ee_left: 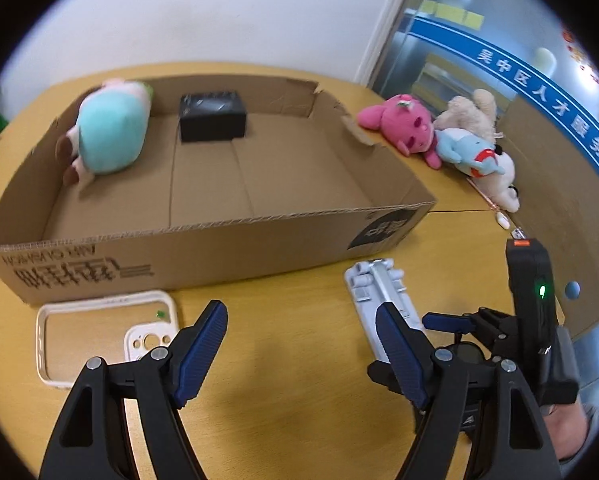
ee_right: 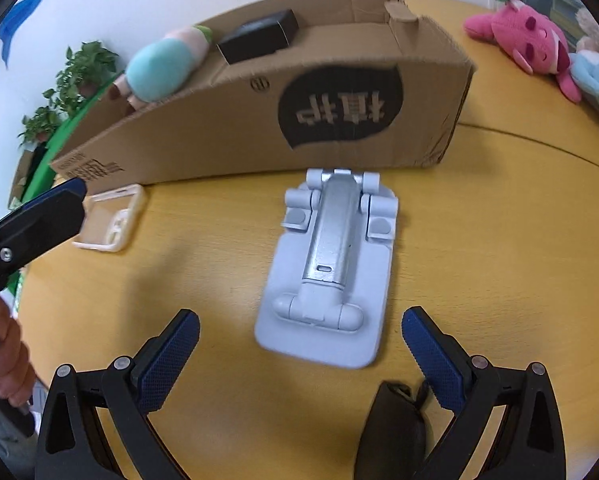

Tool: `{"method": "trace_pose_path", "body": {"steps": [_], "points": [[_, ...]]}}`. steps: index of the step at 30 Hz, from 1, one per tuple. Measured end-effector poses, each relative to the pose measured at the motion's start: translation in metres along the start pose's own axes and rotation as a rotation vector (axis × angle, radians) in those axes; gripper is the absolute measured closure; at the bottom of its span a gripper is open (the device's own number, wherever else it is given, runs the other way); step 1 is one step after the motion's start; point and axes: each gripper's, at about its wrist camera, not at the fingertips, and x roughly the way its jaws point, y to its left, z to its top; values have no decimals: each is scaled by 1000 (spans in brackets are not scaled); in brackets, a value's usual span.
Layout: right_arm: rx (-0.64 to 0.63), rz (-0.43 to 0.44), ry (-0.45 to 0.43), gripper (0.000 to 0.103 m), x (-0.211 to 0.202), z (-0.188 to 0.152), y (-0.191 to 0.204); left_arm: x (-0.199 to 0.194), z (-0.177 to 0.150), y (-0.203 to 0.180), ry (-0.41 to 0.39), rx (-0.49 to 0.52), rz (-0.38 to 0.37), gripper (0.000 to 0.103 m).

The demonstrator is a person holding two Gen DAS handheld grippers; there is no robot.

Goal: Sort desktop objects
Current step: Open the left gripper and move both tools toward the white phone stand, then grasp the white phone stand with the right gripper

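Right claw (ee_right: 299, 354) released, nearer (left claw (ee_left: 299, 344) also released); pale-blue folded plastic phone stand (ee_right: 331, 268) directly ahead, long axis in line.

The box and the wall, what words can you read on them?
"吴中区人才服务中": white characters on the blue window band.
"植护": upside down, in the black patch on the cardboard box.
Large characters and a small line on the box's long side: upside down, too blurred to read.
Red marks by the window's top edge: unreadable.
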Motion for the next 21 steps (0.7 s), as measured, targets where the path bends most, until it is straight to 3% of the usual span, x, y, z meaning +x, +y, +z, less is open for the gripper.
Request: {"method": "trace_pose_path", "body": {"steps": [4,7,13,17,21], "points": [[-57,-73,-32,11,4,-3,17,6,-4,8,35,-10,13,26],[-122,-120,-70,31,4,-8,30,12,-7,11,55,-19,-13,26],[-126,-95,-97,32,2,-15,29,39,-7,10,151,-37,-110,26],[-46,-5,-97,31,-5,-17,22,51,-1,6,183,-48,-184,26],[-3,-12,-115,20,0,-11,24,55,8,9,194,-68,-219,26]]}}
